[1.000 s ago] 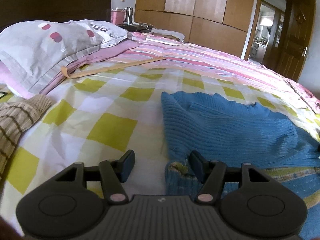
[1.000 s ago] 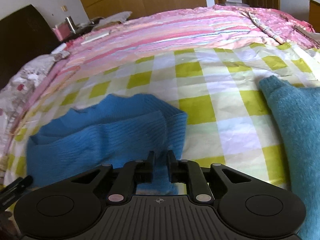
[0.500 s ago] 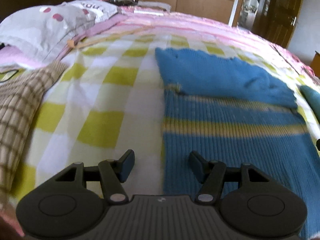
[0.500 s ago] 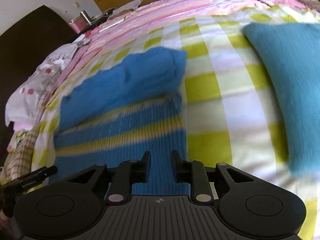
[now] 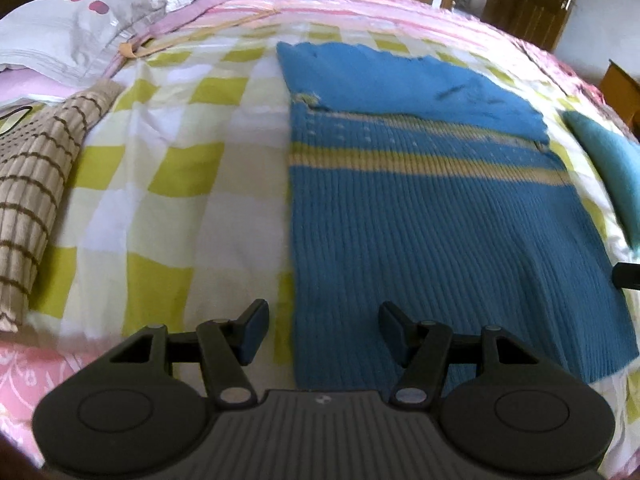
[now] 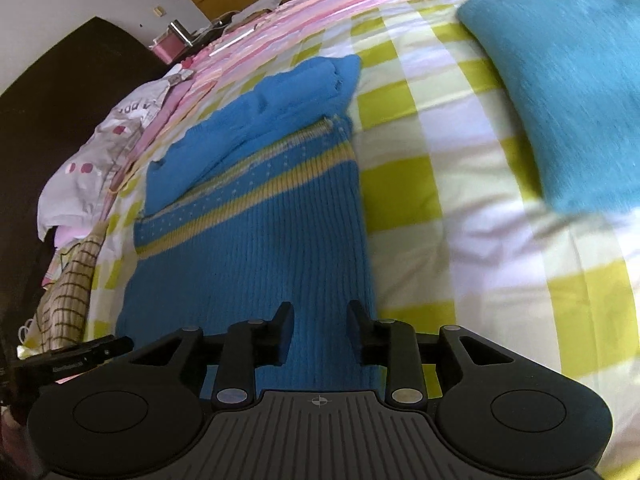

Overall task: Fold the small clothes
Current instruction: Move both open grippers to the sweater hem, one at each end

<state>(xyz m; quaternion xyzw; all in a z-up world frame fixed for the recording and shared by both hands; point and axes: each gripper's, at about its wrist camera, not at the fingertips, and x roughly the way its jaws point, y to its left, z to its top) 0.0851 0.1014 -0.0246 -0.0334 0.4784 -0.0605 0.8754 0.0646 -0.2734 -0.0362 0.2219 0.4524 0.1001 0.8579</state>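
Note:
A blue ribbed sweater [image 5: 432,216] with yellow stripes lies flat on the checked bedsheet [image 5: 168,208], its sleeves folded across the far part. It also shows in the right wrist view [image 6: 256,232]. My left gripper [image 5: 322,324] is open and empty above the sweater's near left edge. My right gripper [image 6: 320,320] is open and empty above the sweater's near right edge. The left gripper's tip [image 6: 80,356] shows at the left in the right wrist view.
A teal folded garment [image 6: 568,80] lies right of the sweater. A brown checked garment [image 5: 32,184] and a grey pillow [image 5: 76,28] lie at the left. Pink striped bedding [image 5: 360,16] covers the far side. A nightstand with cups [image 6: 172,40] stands beyond.
Both grippers have pulled back toward the near hem of the sweater. The right gripper, shut on the sleeve a second ago, has opened and let go. The left gripper stayed open.

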